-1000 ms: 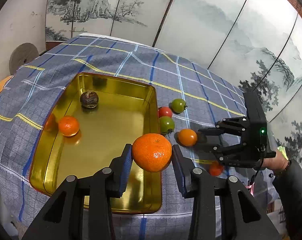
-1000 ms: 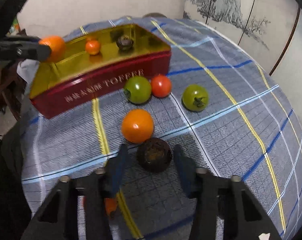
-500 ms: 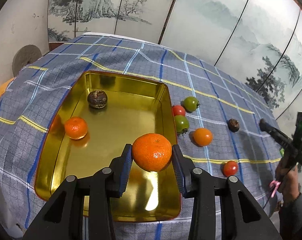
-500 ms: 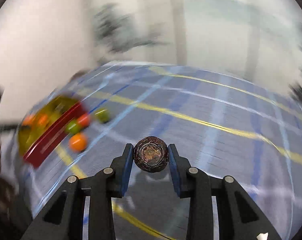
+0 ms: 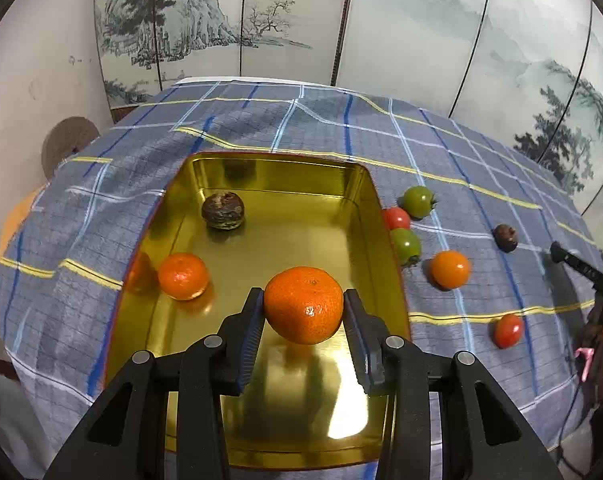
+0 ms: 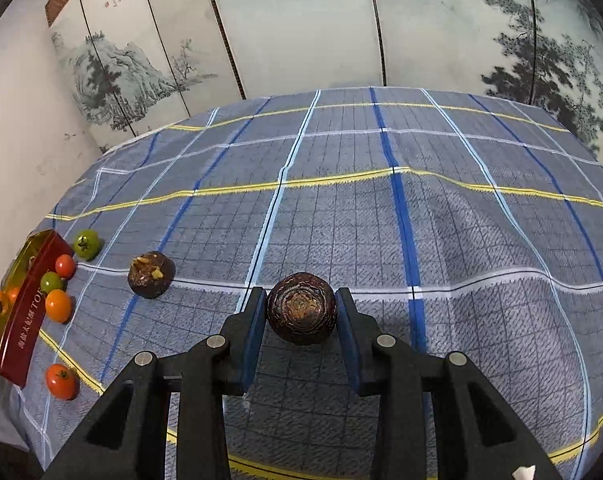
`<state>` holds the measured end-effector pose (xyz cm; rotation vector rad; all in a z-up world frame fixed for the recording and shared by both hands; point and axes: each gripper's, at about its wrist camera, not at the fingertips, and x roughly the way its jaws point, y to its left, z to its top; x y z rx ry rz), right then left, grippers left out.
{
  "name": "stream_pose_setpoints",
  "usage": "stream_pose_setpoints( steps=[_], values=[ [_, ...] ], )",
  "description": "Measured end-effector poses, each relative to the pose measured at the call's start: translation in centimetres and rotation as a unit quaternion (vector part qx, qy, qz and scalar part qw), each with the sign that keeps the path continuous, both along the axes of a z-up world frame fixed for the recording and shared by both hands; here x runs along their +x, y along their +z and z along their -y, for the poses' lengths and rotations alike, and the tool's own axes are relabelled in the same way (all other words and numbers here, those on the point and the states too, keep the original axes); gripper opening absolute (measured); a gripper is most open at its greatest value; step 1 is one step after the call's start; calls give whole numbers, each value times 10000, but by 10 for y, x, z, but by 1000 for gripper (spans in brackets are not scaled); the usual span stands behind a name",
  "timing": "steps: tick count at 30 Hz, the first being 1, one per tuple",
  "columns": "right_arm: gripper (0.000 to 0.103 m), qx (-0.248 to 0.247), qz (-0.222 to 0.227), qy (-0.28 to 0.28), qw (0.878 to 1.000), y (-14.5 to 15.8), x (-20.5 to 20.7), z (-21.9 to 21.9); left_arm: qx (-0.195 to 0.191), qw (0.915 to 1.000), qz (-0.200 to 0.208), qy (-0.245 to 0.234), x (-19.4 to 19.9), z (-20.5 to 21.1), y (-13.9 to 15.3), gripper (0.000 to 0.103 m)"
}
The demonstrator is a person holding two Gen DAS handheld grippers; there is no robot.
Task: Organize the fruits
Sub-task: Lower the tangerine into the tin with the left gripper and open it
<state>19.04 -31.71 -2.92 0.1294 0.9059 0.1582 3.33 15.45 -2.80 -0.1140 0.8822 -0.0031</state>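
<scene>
Left gripper (image 5: 303,306) jaws clamped on a mandarin (image 5: 303,303), held above the gold tin (image 5: 261,168). Tin holds, beyond the jaws, a smaller mandarin (image 5: 182,275) and a dark brown fruit (image 5: 223,210). Right gripper (image 6: 301,314) jaws clamped on a dark fruit (image 6: 301,307) over the tablecloth (image 6: 381,220), well apart from the tin.

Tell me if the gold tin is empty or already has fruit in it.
Not empty. The gold tin holds a small orange and a dark brown fruit; another orange hangs above it in the left tool.
</scene>
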Motion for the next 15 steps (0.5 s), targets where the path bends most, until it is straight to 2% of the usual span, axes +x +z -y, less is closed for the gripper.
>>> stream_pose_setpoints(
  steps=[15],
  values=[
    [32, -75, -144, -117, 9998, -4, 4, 1, 462, 9987, -171, -135, 22, -14, -6, 41]
  ],
)
